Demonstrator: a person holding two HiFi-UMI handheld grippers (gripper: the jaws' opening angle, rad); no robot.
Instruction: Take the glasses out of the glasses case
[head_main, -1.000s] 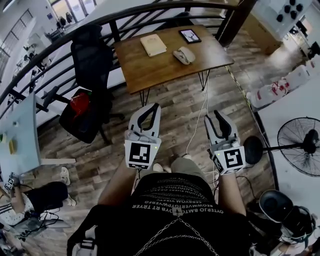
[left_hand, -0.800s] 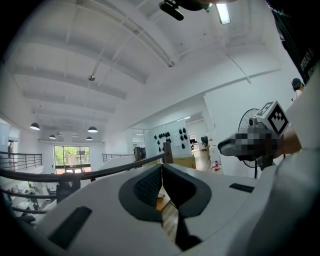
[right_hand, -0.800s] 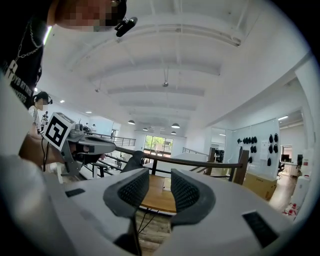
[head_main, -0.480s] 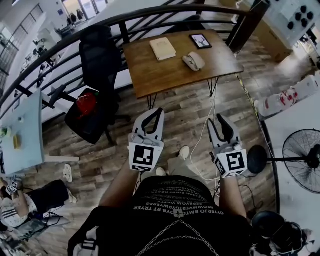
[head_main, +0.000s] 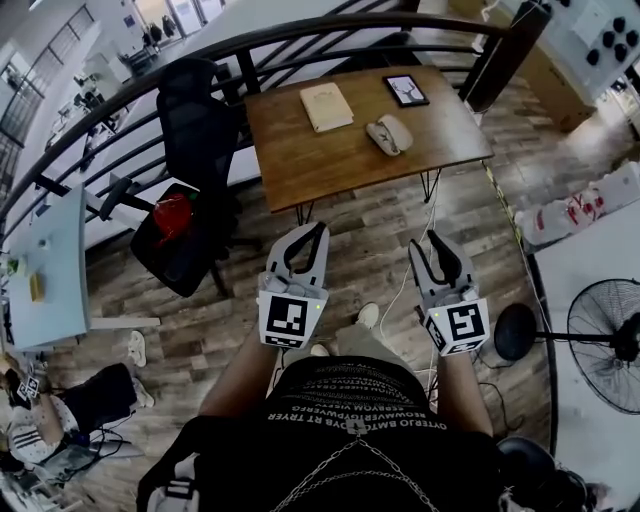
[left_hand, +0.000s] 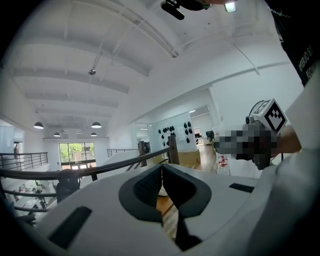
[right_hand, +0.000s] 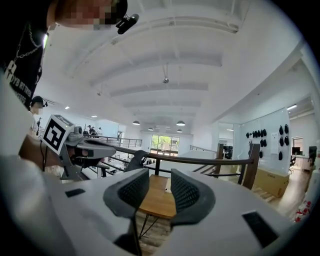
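Note:
A grey-white glasses case (head_main: 389, 134) lies shut on the brown wooden table (head_main: 330, 160), far ahead of both grippers. My left gripper (head_main: 319, 231) is held in front of the person's body over the wood floor, its jaws meeting at the tips with nothing between them (left_hand: 161, 167). My right gripper (head_main: 425, 240) hangs beside it at the same height, its jaws a little apart and empty (right_hand: 160, 187). Through their gap the table (right_hand: 155, 202) shows. The glasses themselves are not visible.
A tan book (head_main: 327, 107) and a tablet (head_main: 407, 89) also lie on the table. A black office chair (head_main: 195, 120) and a dark seat with a red thing (head_main: 172, 213) stand at its left. A curved railing (head_main: 120, 95) runs behind, a fan (head_main: 610, 330) stands right, a cable (head_main: 408, 262) crosses the floor.
The view has shifted so the table sits slightly nearer and further right. Both grippers stay held in front of the body, a little higher in the picture.

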